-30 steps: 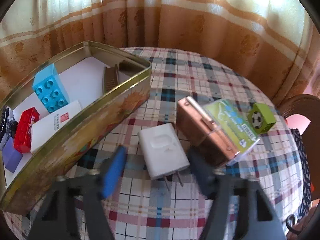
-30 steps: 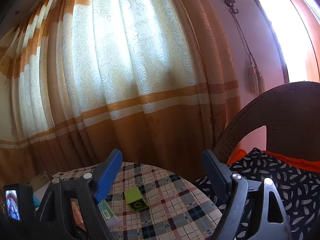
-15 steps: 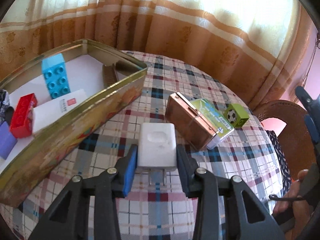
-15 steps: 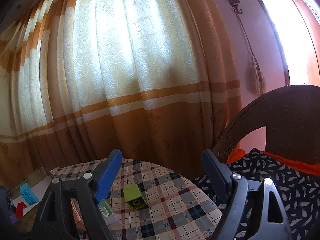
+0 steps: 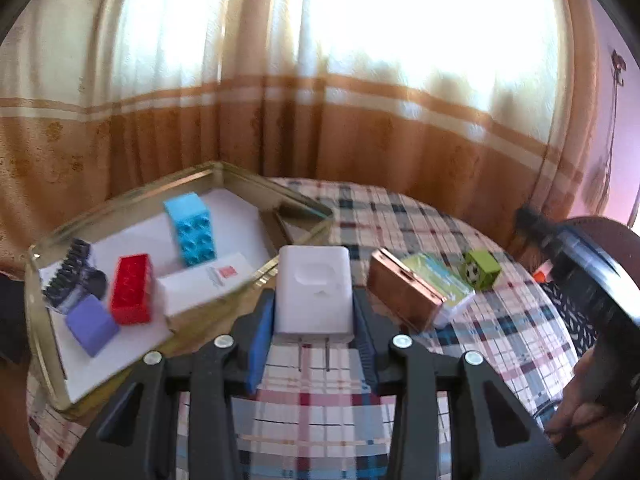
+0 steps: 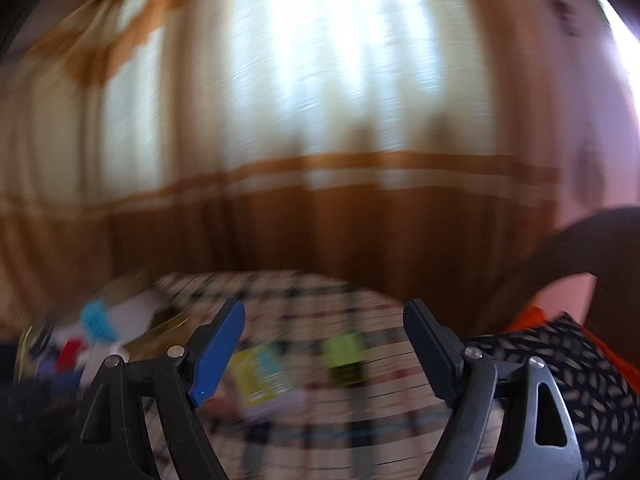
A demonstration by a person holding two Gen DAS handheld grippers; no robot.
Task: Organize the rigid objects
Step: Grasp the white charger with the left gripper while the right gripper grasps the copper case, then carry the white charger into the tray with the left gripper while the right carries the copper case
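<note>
The left tongs (image 5: 314, 344) are clamped on a white plastic plug-in charger block (image 5: 315, 289), blue pad against one side and black pad against the other, its two metal prongs pointing back toward the handles. The charger sits lifted above the round surface with the plaid cloth (image 5: 400, 216), just right of the near rim of a shallow gold-coloured metal tin (image 5: 120, 200).

Inside the tin, on its white lining, a light-blue studded building brick (image 5: 191, 229) lies toward the far side. A red building brick (image 5: 131, 289) lies nearer, with a small lilac block (image 5: 92, 325) touching its left end. A white card box with a red mark (image 5: 206, 289) lies right of the red brick, and a dark comb-like item (image 5: 68, 278) rests at the left end.

On the cloth to the right, a copper-coloured metal case (image 5: 404, 294) lies touching a green-and-white printed packet (image 5: 442, 290). A lime-green cube with a football picture (image 5: 481, 269) sits just beyond them.

The right tongs (image 6: 324, 354) hang wide apart and grip nothing, well above the cloth. That view is heavily blurred; the green cube and packet show as smears between the fingers.
</note>
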